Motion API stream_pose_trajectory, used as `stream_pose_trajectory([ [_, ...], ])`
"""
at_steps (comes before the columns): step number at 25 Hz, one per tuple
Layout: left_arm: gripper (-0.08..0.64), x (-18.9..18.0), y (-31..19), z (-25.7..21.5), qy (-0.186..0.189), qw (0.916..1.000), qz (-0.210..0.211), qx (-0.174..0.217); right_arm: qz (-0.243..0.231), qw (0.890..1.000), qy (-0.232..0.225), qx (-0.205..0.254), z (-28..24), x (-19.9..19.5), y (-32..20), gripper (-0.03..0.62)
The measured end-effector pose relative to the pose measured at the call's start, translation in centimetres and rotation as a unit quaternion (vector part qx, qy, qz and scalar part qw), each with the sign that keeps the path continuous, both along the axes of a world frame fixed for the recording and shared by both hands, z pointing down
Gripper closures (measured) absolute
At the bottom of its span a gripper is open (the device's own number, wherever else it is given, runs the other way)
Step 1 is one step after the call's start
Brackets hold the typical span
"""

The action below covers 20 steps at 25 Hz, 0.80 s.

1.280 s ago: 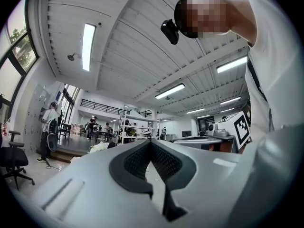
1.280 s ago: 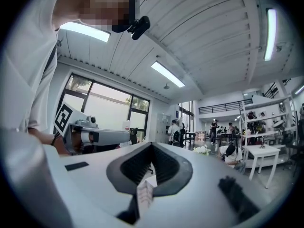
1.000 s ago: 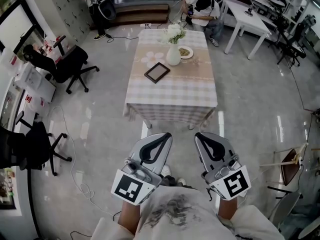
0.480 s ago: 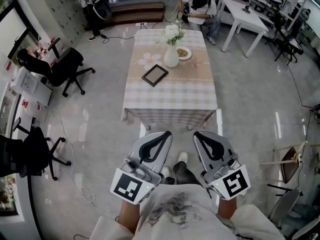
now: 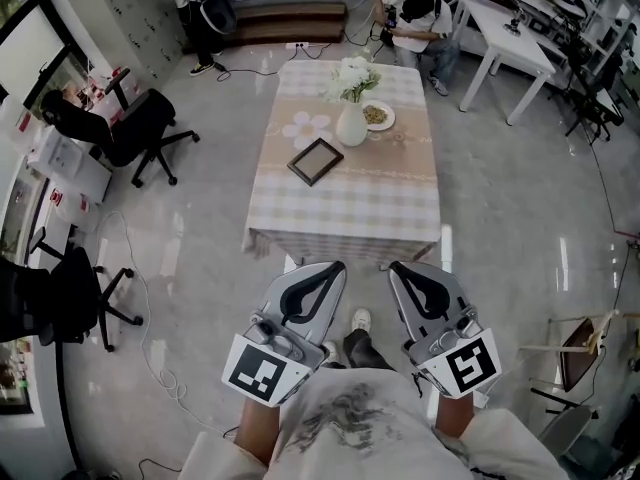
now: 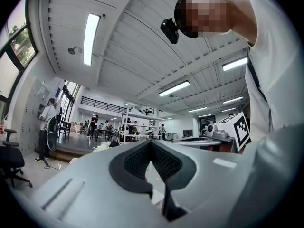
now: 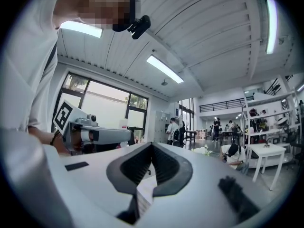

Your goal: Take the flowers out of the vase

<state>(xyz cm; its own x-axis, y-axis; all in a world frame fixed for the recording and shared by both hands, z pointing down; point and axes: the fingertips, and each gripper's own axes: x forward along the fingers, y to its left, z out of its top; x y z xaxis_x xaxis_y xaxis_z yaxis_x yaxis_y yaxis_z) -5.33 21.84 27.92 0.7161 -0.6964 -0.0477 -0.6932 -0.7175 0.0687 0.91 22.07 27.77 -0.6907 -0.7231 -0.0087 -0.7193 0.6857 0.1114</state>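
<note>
A white vase (image 5: 351,126) holding white flowers (image 5: 352,76) stands on the far half of a table with a checked cloth (image 5: 345,203). Both grippers are held level over the floor, well short of the table's near edge. My left gripper (image 5: 335,266) is shut with nothing between its jaws, and so is my right gripper (image 5: 397,267). The left gripper view shows its jaws closed together (image 6: 151,142), with the flowers (image 6: 102,146) small and far off. In the right gripper view the jaws also meet (image 7: 152,144), and the flowers (image 7: 205,150) are distant.
A dark framed tablet (image 5: 315,161) and a plate of food (image 5: 375,116) lie on the table near the vase. Black office chairs (image 5: 140,133) stand at the left. A person (image 5: 415,18) crouches behind the table. White desks (image 5: 510,43) are at the back right. A cable (image 5: 150,343) runs across the floor.
The table and vase have drawn a little nearer and sit lower in the head view. Both grippers stay shut, side by side in the same pose.
</note>
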Motion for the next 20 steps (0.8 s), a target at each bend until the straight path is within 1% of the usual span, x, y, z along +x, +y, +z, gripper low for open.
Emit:
stream_pose_trajectory([
  [4, 0.552, 2.2, -3.2, -0.6, -0.004, 0.9999, -0.011, -0.002, -0.015, 1.000, 0.001, 0.000, -0.5, 2.0, -3.2, 0.577],
  [8, 0.552, 1.8, -4.3, -0.2, -0.005, 0.9998, -0.018, 0.001, -0.021, 1.000, -0.006, -0.001, 0.1, 1.5, -4.3, 0.577],
  [11, 0.552, 2.2, -5.6, -0.3, -0.009, 0.9996, -0.022, 0.012, -0.025, 1.000, -0.010, 0.002, 0.0, 2.2, -5.6, 0.577],
  [15, 0.552, 3.6, -7.3, -0.4, -0.014, 0.9995, -0.028, 0.000, -0.030, 0.999, -0.013, -0.002, -0.1, 3.6, -7.4, 0.577],
  [16, 0.552, 4.0, -7.7, -0.6, -0.014, 0.9994, -0.030, 0.005, -0.033, 0.999, -0.015, -0.001, -0.1, 3.9, -7.7, 0.577],
  [19, 0.552, 4.7, -8.6, -1.2, -0.017, 0.9986, -0.036, 0.035, -0.039, 0.999, -0.017, 0.000, -0.2, 4.7, -8.6, 0.577],
  [20, 0.552, 4.9, -8.9, -1.2, -0.020, 0.9984, -0.038, 0.038, -0.041, 0.999, -0.017, 0.000, -0.2, 5.0, -8.9, 0.577],
])
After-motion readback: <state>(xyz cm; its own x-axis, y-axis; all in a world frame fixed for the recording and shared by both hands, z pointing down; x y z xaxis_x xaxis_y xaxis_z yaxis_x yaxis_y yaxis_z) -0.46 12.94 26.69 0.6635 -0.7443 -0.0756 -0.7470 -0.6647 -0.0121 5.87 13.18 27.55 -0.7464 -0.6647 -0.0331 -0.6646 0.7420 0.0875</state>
